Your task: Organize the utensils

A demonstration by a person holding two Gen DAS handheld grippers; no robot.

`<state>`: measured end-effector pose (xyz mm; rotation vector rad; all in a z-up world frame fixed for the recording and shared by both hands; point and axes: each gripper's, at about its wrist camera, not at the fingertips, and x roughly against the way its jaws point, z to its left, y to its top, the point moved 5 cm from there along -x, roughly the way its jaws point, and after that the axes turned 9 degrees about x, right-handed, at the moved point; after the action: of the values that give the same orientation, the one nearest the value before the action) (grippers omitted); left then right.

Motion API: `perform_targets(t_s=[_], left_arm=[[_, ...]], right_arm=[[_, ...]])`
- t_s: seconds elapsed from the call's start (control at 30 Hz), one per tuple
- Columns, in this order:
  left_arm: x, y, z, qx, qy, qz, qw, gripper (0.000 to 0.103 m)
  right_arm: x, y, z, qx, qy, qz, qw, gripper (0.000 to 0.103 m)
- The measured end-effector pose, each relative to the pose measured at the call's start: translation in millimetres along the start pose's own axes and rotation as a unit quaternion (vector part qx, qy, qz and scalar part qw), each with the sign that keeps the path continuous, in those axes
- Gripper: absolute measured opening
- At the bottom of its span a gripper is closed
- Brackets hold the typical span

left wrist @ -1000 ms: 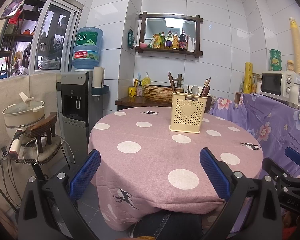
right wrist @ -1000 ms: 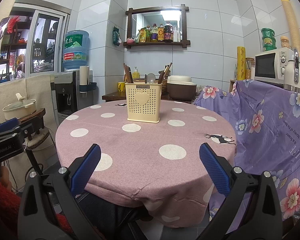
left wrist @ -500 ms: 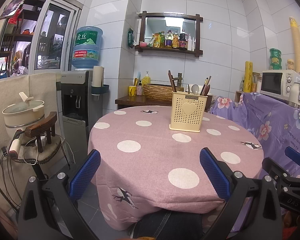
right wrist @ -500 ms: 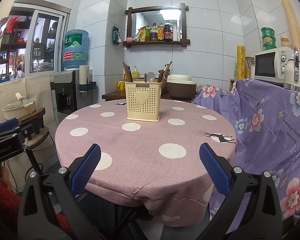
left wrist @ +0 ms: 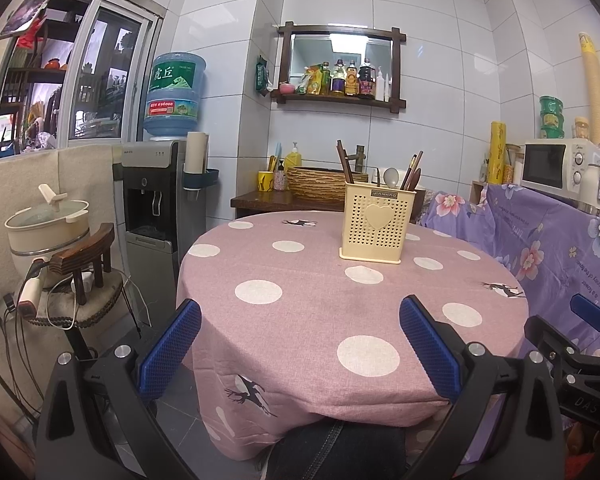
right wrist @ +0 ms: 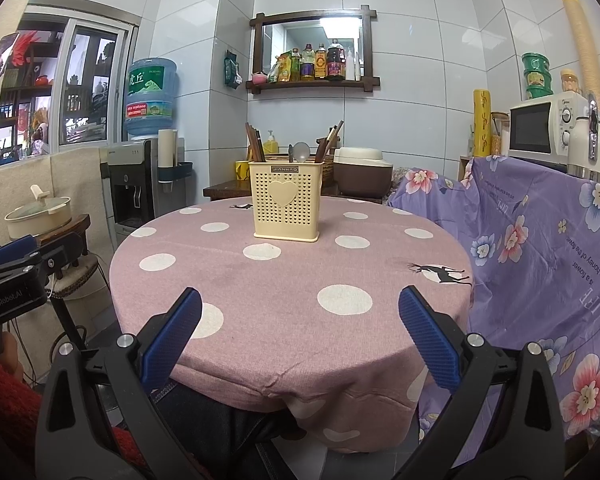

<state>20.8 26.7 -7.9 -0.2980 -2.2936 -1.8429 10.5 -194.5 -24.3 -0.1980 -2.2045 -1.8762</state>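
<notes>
The utensils, chopsticks and a spoon, stand upright in the cream utensil holder at the far side of the round table, on its pink polka-dot cloth. My left gripper and right gripper both hover at the near edge, well apart from the holder, jaws spread wide and holding nothing.

Your right gripper sits slightly higher and closer to the utensil holder. Your left gripper shows only a marginal shift.
</notes>
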Motion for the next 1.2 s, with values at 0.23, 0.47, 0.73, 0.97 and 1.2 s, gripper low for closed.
perform_targets(t_s=[0.23, 0.47, 0.73, 0.97, 1.2], left_arm=[[0.8, -3.6, 3.5, -0.002, 0.001, 0.001, 1.0000, 0.098], [0.1, -4.5, 5.1, 0.001, -0.001, 0.001, 1.0000, 0.098], [-2.0, -2.7, 6.1, 0.000, 0.002, 0.007, 1.0000, 0.098], [-2.0, -2.2, 5.9, 0.000, 0.002, 0.008, 1.0000, 0.098], [-1.7, -2.0, 5.9, 0.000, 0.002, 0.007, 1.0000, 0.098]], right_arm=[[0.5, -0.4, 0.0, 0.000, 0.001, 0.001, 1.000, 0.097], [-0.1, 0.4, -0.8, 0.000, 0.001, 0.000, 1.000, 0.097], [-1.4, -2.3, -0.5, -0.001, 0.001, 0.002, 1.000, 0.097], [-1.5, -3.8, 0.2, -0.001, 0.001, 0.003, 1.000, 0.097], [-1.2, -3.6, 0.0, -0.001, 0.001, 0.002, 1.000, 0.097]])
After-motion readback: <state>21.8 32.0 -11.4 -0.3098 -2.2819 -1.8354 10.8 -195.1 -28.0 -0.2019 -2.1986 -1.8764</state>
